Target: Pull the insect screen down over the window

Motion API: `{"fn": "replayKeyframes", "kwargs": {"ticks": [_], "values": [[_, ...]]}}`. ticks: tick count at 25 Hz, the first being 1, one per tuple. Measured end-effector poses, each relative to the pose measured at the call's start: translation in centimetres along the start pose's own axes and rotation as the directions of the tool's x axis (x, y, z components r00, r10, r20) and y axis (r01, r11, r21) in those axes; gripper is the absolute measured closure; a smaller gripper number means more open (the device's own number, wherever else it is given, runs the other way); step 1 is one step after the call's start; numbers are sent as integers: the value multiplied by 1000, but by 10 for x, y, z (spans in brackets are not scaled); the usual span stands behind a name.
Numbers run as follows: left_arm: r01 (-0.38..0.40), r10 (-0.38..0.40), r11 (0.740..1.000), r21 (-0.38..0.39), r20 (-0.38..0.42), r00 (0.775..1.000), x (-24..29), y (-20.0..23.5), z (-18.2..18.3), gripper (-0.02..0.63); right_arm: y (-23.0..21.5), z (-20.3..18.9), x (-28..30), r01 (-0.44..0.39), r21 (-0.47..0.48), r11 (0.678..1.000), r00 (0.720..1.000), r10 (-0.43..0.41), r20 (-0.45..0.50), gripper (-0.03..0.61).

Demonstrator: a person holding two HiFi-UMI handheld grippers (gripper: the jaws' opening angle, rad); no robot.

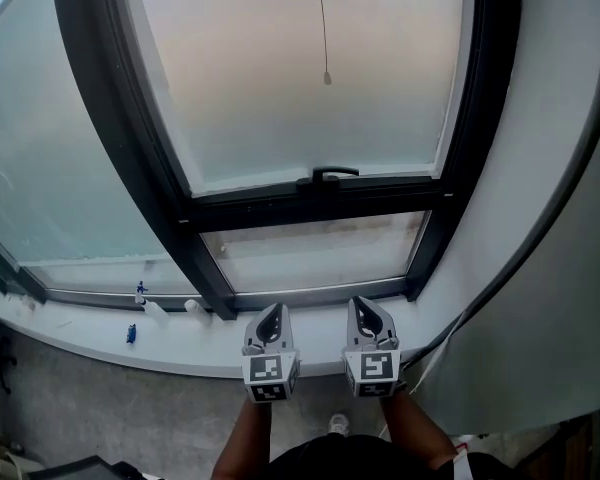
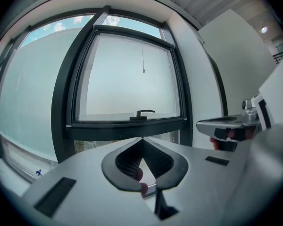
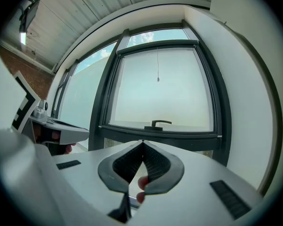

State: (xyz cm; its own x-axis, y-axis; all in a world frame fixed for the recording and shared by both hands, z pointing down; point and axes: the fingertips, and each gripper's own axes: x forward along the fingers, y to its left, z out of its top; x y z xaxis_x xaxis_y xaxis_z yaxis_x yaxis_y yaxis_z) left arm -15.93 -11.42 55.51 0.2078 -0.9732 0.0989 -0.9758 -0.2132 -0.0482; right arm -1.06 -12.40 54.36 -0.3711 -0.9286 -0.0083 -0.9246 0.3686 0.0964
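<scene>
- Insect screen [image 1: 280, 98]: a pale, hazy sheet that fills the opening of the dark window frame [image 1: 130, 138]. It reaches from the top of the head view down to a dark crossbar.
- Handle [image 1: 330, 174]: a black handle that sits on the crossbar at its middle, above the lower pane [image 1: 310, 253].
- Pull cord [image 1: 326, 76]: a thin line with a small end piece, hanging in front of the screen's upper middle.
- Left tongs [image 1: 273, 315]: tips pressed together with nothing between them. They are held above the white sill [image 1: 180, 343] and point toward the window, well apart from the handle.
- Right tongs [image 1: 364, 308]: likewise closed and empty, just beside the left pair and level with it.
- Sill objects: small blue and white items lie to the left, too small to identify.
</scene>
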Motion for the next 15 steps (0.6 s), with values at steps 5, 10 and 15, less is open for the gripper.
{"fn": "replayKeyframes", "kwargs": {"ticks": [5,10,15], "values": [[-10,11,1000,13,-5,1000,27,-1,3,611,-12,-2,26,-35,-5,999,999,35,19,577],[-37,38,999,26,-24,999,43,1,1,611,-19,5,44,-61,-35,998,997,62,37,577],[-37,37,999,11,-28,999,57,-1,0,611,-26,7,54,-53,-25,998,998,54,40,577]]}}
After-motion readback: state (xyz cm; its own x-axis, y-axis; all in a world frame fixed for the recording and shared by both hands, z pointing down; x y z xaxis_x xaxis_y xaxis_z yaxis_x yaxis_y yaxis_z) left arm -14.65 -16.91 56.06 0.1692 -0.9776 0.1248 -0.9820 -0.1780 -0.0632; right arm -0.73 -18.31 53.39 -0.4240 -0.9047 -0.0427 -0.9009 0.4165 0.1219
